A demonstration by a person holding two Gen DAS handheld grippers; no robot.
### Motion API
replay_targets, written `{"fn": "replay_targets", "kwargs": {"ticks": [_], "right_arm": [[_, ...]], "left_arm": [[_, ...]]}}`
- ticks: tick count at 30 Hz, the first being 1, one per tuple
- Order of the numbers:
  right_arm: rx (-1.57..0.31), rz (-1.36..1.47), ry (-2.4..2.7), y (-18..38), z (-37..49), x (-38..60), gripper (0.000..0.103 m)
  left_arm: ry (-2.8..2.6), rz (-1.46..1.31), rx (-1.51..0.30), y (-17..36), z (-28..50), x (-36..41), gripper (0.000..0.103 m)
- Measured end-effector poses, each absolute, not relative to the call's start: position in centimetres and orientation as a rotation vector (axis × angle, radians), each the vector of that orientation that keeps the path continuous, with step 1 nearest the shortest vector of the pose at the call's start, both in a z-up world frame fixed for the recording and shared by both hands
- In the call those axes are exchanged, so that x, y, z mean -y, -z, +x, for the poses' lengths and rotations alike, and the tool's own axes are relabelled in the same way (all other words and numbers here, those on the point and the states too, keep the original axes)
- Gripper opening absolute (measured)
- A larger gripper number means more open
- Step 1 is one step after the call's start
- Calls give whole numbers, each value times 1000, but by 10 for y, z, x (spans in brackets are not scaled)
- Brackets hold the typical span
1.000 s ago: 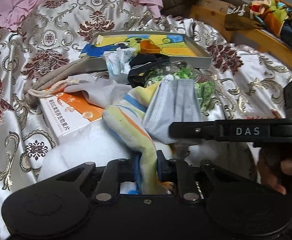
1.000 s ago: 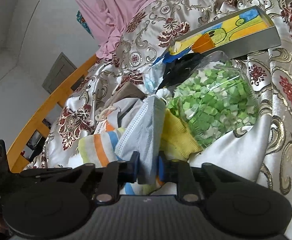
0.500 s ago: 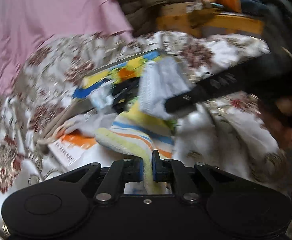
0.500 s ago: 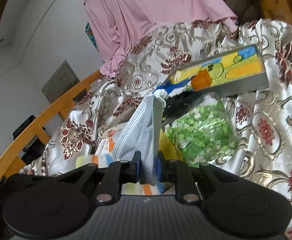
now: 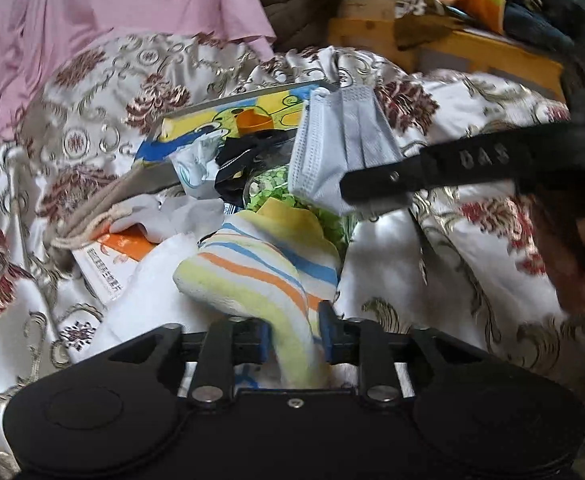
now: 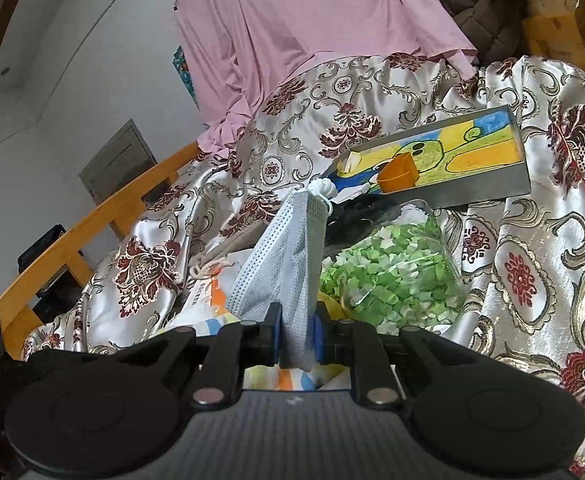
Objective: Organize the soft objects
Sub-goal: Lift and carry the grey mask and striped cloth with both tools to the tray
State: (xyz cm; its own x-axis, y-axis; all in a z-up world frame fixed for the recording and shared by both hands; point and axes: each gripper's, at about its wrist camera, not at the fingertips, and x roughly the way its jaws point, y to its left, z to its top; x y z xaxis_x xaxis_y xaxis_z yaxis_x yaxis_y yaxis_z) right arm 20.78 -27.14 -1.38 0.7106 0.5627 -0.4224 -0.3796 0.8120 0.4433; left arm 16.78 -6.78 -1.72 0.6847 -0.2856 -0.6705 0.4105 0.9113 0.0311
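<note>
We observe the left gripper (image 5: 293, 338) nearest its own camera, its fingers (image 5: 329, 336) having just been opening; the striped yellow, orange and blue terry sock (image 5: 260, 276) lies between them. The right pad touches the sock, the left pad shows a narrow gap, so we record the hold as released. The sock's toe end rests on the silver floral satin bedspread (image 5: 432, 264), lapping a white and orange printed carton (image 5: 108, 264).

In the right wrist view, the right gripper (image 6: 297, 340) has its fingers (image 6: 273, 336) clenched on the lower edge of a pleated grey-blue disposable face mask (image 6: 288, 264). The mask stands up from the fingers, clear of the bed, its white ear loop (image 6: 323, 190) bunched at the top. The left wrist view shows the same mask (image 5: 340, 152) raised above the pile, pinched by the black finger marked DAS (image 5: 444, 168), with a hand (image 5: 572, 256) behind it.

Beyond the sock lies a clear plastic bag of green and white pieces (image 6: 392, 276), then a crumpled black item (image 5: 248, 156) and a grey cloth (image 5: 172, 212). Farther on sits a flat metal-edged box with a yellow and blue drawing (image 6: 452, 156). A pink garment (image 6: 312, 28) hangs at the far side, beside an orange wooden bed rail (image 6: 92, 224).
</note>
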Motion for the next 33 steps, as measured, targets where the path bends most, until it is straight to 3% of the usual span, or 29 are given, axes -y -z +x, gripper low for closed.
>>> {"fn": "replay_targets", "kwargs": {"ticks": [6,7,9,11,33], "right_arm": [[-575,332,-537,14,207,271,17],[-574,330,-538,14,207,272,17],[-571,324,-539,14,207,272,17],[-567,318,-541,13,207,272,17],[-334,265,-460,-32,187,299,18]], "left_arm": [[385,214,-727,21,179,77,34],[384,208,-730,21,181,78,31],[380,203,-732,21,180,79,15],[376,210,-720,19,178,78,12],[397,220,-502,-98,161,84,10]]}}
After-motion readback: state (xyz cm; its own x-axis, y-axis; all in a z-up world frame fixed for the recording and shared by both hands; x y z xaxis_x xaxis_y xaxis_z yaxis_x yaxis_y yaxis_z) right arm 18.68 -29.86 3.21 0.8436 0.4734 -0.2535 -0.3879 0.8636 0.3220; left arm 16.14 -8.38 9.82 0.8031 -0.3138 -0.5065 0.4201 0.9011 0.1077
